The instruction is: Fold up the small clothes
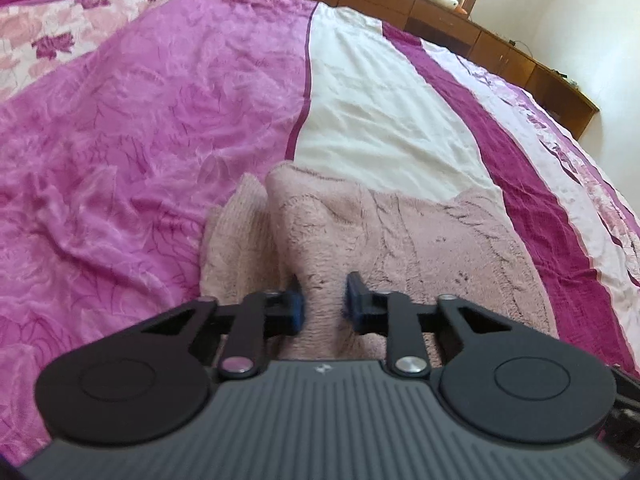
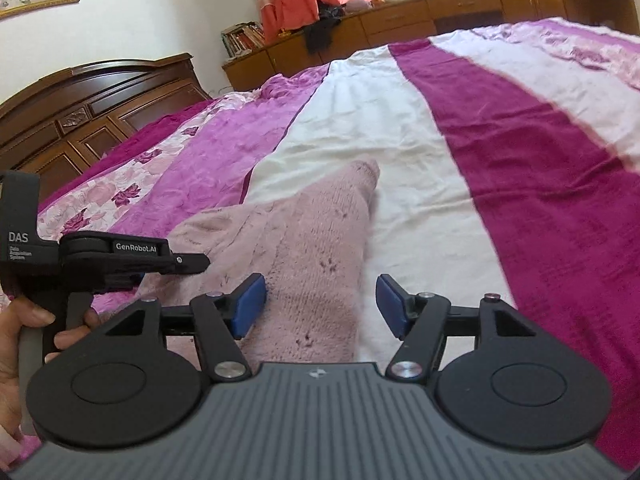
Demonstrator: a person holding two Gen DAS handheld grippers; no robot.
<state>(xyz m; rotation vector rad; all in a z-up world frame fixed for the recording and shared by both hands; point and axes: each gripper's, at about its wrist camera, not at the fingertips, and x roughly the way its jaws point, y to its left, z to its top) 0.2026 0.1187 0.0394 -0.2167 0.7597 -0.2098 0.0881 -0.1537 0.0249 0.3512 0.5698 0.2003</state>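
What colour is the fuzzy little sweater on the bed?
Pale pink. The sweater shows best in the right wrist view.

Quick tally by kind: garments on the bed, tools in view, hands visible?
Pink knit garment: 1, lying on the bedspread
Tools: 2, the left tool closed in around a raised fold of the knit, the right tool open over it
Hands: 1, the left hand on its tool's grip
Total: 4

A knitted garment [image 2: 304, 240] lies on the bed [image 2: 520, 152], left tongs [image 2: 160, 268] at its left, cabinets [image 2: 400, 20] behind.
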